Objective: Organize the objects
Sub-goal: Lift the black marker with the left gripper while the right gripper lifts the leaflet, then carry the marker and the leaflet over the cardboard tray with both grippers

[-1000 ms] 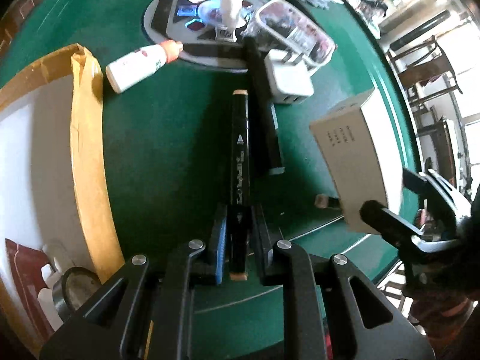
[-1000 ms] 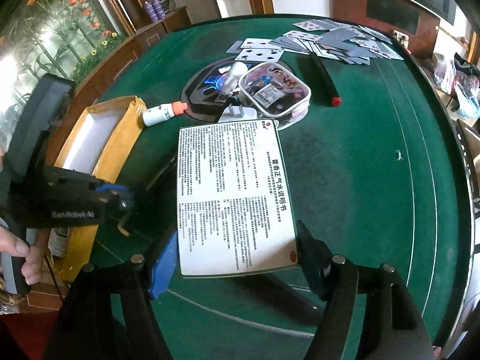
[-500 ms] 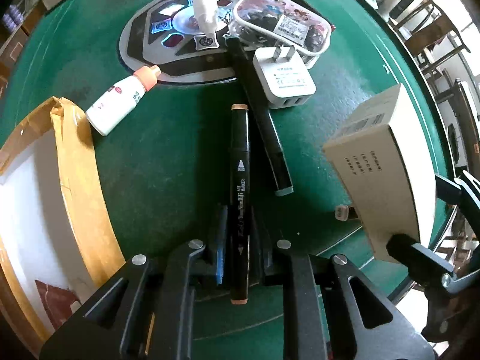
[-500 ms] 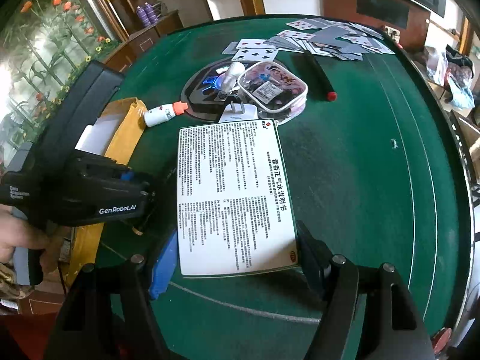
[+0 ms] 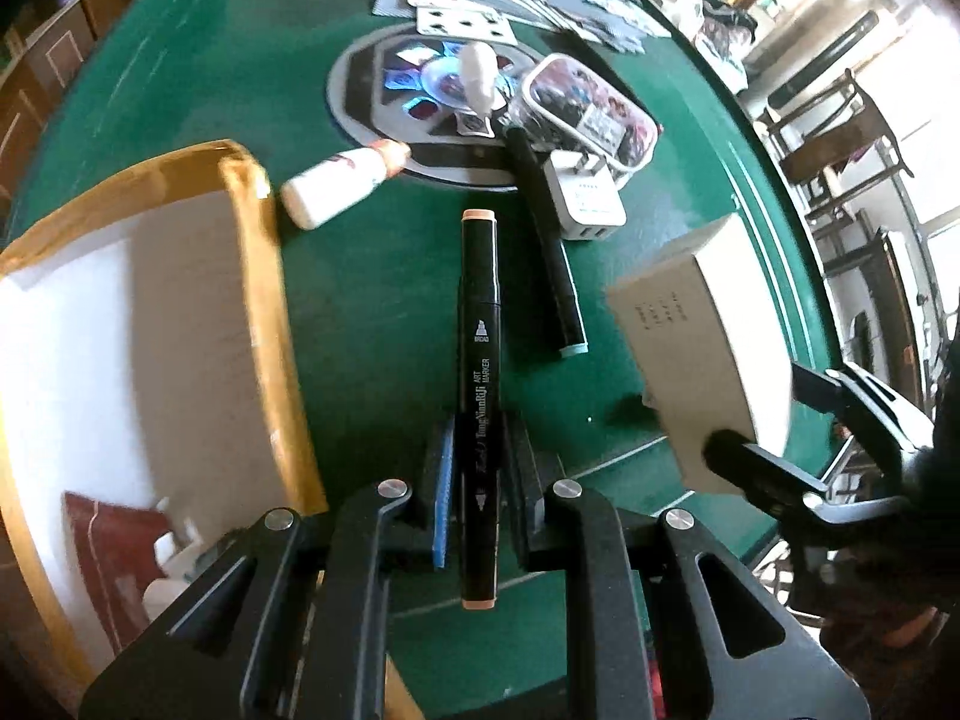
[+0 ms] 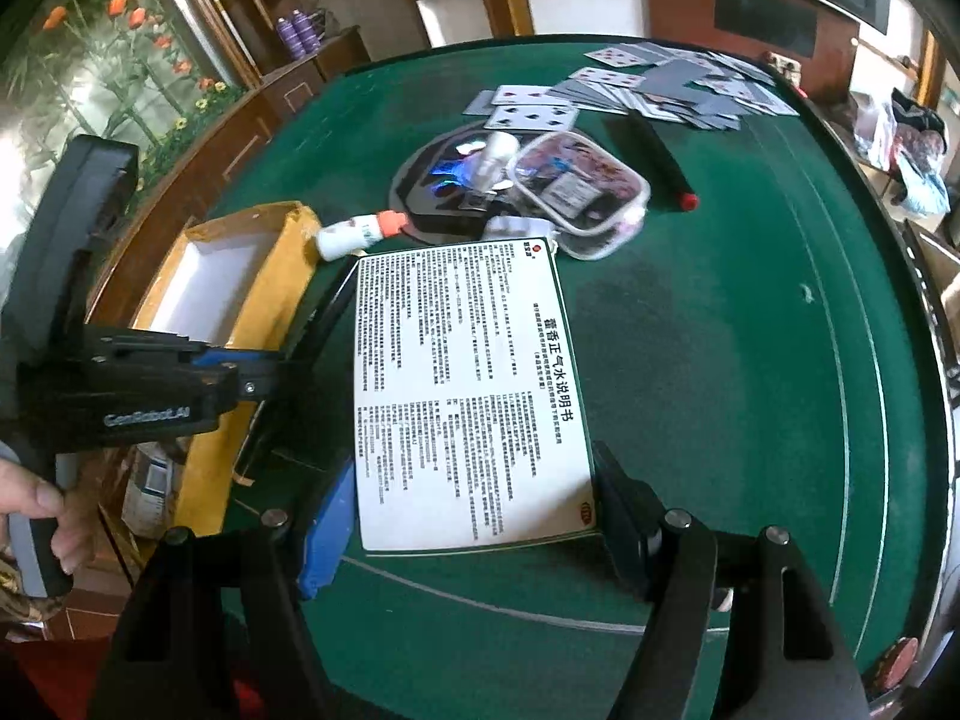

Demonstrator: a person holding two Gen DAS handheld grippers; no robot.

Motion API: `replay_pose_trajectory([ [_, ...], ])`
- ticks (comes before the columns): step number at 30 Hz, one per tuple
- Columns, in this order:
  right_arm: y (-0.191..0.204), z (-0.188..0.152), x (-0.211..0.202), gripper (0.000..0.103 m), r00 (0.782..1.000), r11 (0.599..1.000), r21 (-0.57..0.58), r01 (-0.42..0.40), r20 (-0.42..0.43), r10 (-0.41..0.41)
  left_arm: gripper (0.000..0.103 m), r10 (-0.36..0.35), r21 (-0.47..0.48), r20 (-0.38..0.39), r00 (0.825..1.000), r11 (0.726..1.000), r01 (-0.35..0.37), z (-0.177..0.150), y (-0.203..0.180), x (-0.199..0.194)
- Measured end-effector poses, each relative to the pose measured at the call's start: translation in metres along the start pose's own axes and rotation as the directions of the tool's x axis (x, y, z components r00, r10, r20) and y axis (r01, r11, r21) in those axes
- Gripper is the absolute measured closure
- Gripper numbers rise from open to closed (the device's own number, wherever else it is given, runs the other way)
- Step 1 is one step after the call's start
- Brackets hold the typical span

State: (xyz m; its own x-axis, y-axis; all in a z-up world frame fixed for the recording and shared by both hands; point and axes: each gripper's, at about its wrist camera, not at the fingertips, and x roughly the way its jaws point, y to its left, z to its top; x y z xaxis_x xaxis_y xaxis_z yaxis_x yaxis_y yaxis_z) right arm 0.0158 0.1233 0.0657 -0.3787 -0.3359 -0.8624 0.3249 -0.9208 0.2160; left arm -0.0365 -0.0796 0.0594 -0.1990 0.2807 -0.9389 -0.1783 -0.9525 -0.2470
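The left claw point(image 5: 477, 474) is pinching a black marker point(image 5: 478, 360) with peach ends, and the marker sticks out straight ahead, up off the green surface point(image 5: 372, 312). Left of this claw sits a cardboard box point(image 5: 264, 276) with a white inside, and a white bottle point(image 5: 336, 183) with an orange cap lies just past the box's far corner. Ahead of the claw, a second dark marker point(image 5: 549, 240) lies on the green felt, touching a white charger point(image 5: 591, 204). Behind those are a clear case point(image 5: 591, 114) and a round dark plate point(image 5: 366, 90) in the middle of the surface. Playing cards point(image 5: 462, 18) are spread at the far edge.

To the right, the right claw point(image 6: 474, 510) is spread wide and squeezes a flat white box point(image 6: 462, 390) covered in small print by its two sides. A black stick with a red tip point(image 6: 657, 159) lies ahead and right of it.

Around the surface, the room has wooden cupboards point(image 6: 288, 84), a wall picture of orange flowers point(image 6: 108, 48) on the left, and wooden chairs point(image 5: 840, 138) on the right.
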Motion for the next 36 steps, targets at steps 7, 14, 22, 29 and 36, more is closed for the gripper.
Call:
replay_pose_trajectory([
  [7, 0.032, 0.01, 0.006, 0.031, 1.0, 0.999, -0.04, -0.028, 0.004, 0.028, 0.089, -0.012, -0.05, 0.03, 0.999, 0.999, 0.013, -0.003, 0.004, -0.007],
  [14, 0.055, 0.013, 0.012, 0.031, 0.999, 0.996, -0.069, -0.05, -0.001, 0.05, 0.089, -0.011, -0.099, 0.061, 0.998, 0.995, 0.017, -0.023, 0.036, -0.036],
  [22, 0.073, 0.019, 0.015, 0.031, 0.998, 0.994, -0.091, -0.065, 0.001, 0.066, 0.089, -0.002, -0.144, 0.094, 0.996, 0.989, 0.015, -0.035, 0.057, -0.056],
  [29, 0.085, 0.022, 0.016, 0.031, 0.997, 0.991, -0.111, -0.075, -0.002, 0.075, 0.089, 0.015, -0.188, 0.125, 0.992, 0.982, 0.009, -0.044, 0.078, -0.073],
  [36, 0.091, 0.023, 0.019, 0.031, 0.997, 0.99, -0.12, -0.08, -0.009, 0.08, 0.089, 0.023, -0.229, 0.14, 0.99, 0.973, 0.01, -0.054, 0.097, -0.083],
])
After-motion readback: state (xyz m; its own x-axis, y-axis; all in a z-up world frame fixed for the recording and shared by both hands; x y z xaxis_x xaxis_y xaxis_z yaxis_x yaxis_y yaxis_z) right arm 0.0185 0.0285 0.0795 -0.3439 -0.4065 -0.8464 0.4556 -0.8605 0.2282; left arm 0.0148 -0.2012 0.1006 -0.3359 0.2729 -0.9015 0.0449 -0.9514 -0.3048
